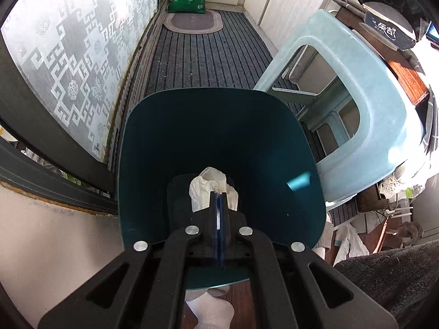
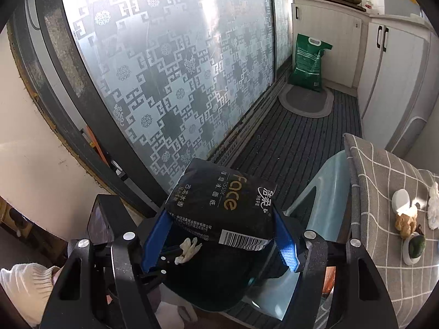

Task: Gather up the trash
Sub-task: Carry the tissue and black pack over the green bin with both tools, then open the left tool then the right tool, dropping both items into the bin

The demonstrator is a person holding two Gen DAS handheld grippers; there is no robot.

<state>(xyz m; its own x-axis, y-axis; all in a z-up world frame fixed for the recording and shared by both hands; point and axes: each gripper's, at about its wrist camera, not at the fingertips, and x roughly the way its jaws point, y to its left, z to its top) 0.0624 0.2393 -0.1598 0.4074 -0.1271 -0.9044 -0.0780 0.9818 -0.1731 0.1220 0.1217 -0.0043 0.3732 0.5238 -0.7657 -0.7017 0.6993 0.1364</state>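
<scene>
One dark-teal trash bin (image 1: 219, 148) – left gripper (image 1: 219, 196) pinches one crumpled tissue (image 1: 208, 189) inside; right gripper (image 2: 219, 230) clamps one black tissue pack (image 2: 219, 208) (two tissues (image 2: 433, 208) remain on surface (image 2: 384, 170)).

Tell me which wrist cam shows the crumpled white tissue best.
Left wrist. The crumpled white tissue sits mid-frame, pinched at the left gripper tips, over the open teal bin. In the right wrist view it is a small scrap, partly hidden behind the black tissue pack held in the right gripper.

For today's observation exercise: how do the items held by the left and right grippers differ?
The left gripper pinches a crumpled white tissue; the right gripper spans a black tissue pack. The tissue is small and shapeless; the tissue pack is bulky and printed. Both hang over the dark bin.
</scene>
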